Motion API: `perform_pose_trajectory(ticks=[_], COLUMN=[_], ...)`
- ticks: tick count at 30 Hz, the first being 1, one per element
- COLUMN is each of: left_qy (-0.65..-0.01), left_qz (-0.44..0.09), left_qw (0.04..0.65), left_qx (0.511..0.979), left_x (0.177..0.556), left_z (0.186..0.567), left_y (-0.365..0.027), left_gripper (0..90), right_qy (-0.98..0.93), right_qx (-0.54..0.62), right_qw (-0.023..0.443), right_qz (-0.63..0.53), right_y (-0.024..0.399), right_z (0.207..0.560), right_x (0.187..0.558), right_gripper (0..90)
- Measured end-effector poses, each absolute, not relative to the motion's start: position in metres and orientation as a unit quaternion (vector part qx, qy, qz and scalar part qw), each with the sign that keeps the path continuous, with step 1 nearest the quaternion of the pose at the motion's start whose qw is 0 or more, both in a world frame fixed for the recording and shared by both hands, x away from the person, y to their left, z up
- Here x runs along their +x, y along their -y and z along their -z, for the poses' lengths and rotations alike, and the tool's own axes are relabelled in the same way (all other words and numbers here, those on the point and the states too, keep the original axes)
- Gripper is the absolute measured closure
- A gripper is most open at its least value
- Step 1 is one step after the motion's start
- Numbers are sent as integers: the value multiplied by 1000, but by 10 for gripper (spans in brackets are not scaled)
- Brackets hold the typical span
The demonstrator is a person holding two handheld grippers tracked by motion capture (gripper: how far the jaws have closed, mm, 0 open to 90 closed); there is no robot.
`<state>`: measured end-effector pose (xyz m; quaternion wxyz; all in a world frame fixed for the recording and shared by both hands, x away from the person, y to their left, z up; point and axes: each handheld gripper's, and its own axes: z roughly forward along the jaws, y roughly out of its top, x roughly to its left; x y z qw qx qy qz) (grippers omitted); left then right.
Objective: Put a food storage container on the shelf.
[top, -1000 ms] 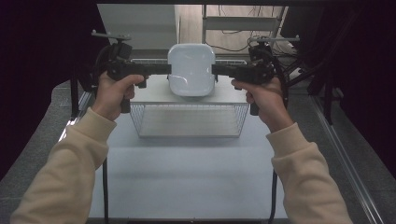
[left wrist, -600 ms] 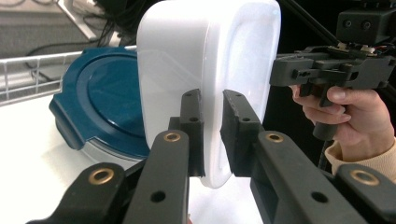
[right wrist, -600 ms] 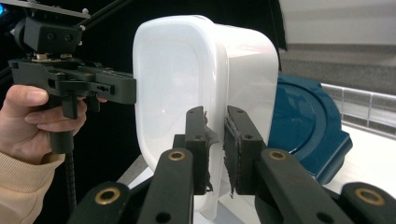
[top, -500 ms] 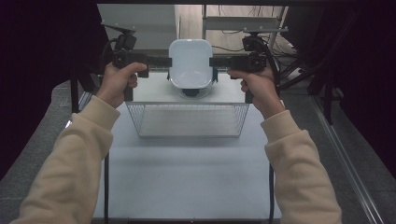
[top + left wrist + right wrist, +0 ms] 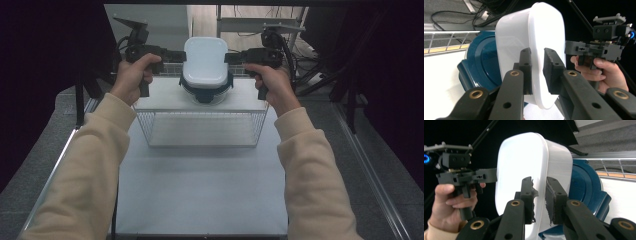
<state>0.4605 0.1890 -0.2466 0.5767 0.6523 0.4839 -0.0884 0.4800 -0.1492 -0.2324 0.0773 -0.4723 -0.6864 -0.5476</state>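
Your left hand-held gripper (image 5: pixel 180 55) and right hand-held gripper (image 5: pixel 230 57) each pinched a side rim of the white tub (image 5: pixel 205 62), inverted at upper centre of the frame. It sat over the dark blue base (image 5: pixel 206 92) on the wire rack (image 5: pixel 200 127) upon the desk (image 5: pixel 200 190). Both pairs of jaws had just eased slightly wider.

Grey carpeted floor (image 5: pixel 35 165) around the white table (image 5: pixel 200 190); cables (image 5: pixel 305 60) beyond; dark surroundings.
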Motion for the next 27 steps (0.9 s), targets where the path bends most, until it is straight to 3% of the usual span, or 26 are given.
perform_pose_trajectory(ticks=[8, 19, 23, 27], left_qy=[-500, -502, -493, -482], left_qz=[117, 119, 104, 59], left_qw=[590, 586, 590, 603], left_qx=[623, 624, 631, 632], left_x=[479, 488, 485, 473], left_z=[260, 268, 266, 257], left_y=[-193, -193, -186, -184], left_gripper=[753, 717, 555, 365], right_qy=[657, 638, 644, 649], right_qx=[-504, -522, -510, -489], right_qw=[96, 110, 98, 43], right_qz=[552, 556, 562, 581], right_y=[147, 148, 144, 145], right_z=[240, 252, 251, 243], right_x=[497, 507, 504, 494], right_gripper=[750, 722, 561, 369])
